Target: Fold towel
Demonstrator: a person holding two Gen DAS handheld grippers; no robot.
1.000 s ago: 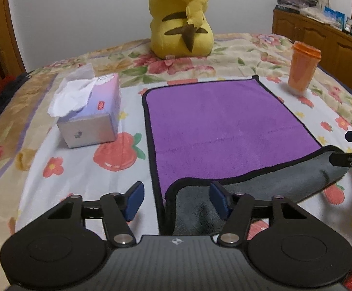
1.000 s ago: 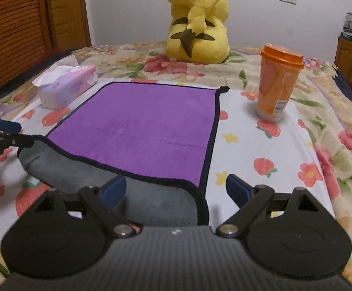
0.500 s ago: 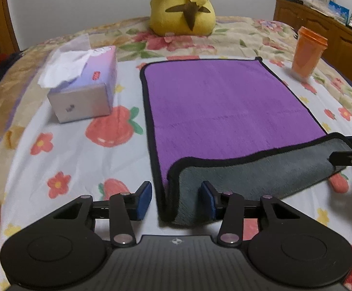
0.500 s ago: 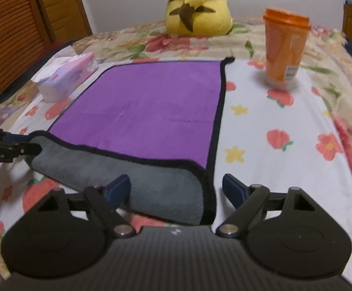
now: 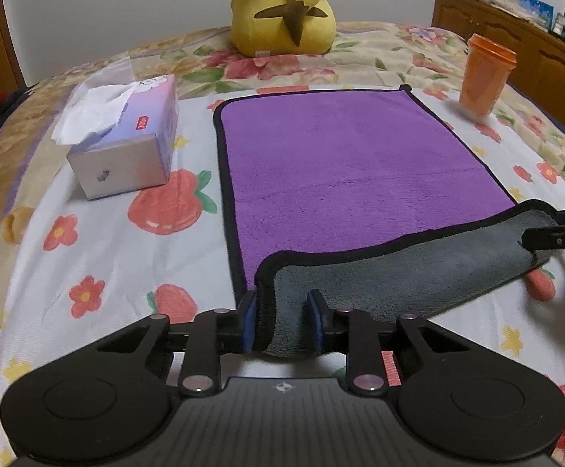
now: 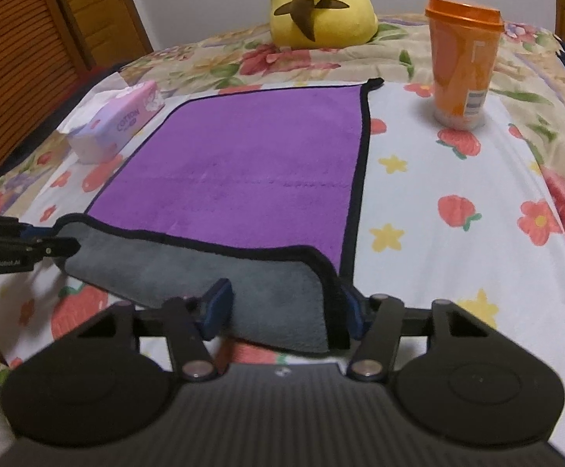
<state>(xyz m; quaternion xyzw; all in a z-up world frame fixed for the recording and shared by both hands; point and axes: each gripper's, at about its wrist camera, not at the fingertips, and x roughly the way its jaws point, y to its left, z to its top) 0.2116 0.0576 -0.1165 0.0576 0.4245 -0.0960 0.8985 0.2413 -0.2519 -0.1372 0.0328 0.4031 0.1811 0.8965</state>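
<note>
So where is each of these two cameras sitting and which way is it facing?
Left wrist: sits on the left gripper, facing across the bed toward the plush toy; its own fingers straddle the towel at its near left corner, and the right gripper shows at the right edge.
Right wrist: sits on the right gripper, facing the same way, at the towel's near right corner; the left gripper shows at the left edge.
Both share the towel, plush toy, tissue box and orange cup.

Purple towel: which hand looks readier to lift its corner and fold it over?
Left, slightly. The left gripper has its fingers close against both sides of the flipped grey corner of the purple towel; the right gripper straddles its corner with fingers wider apart. Folding likely needs both.
</note>
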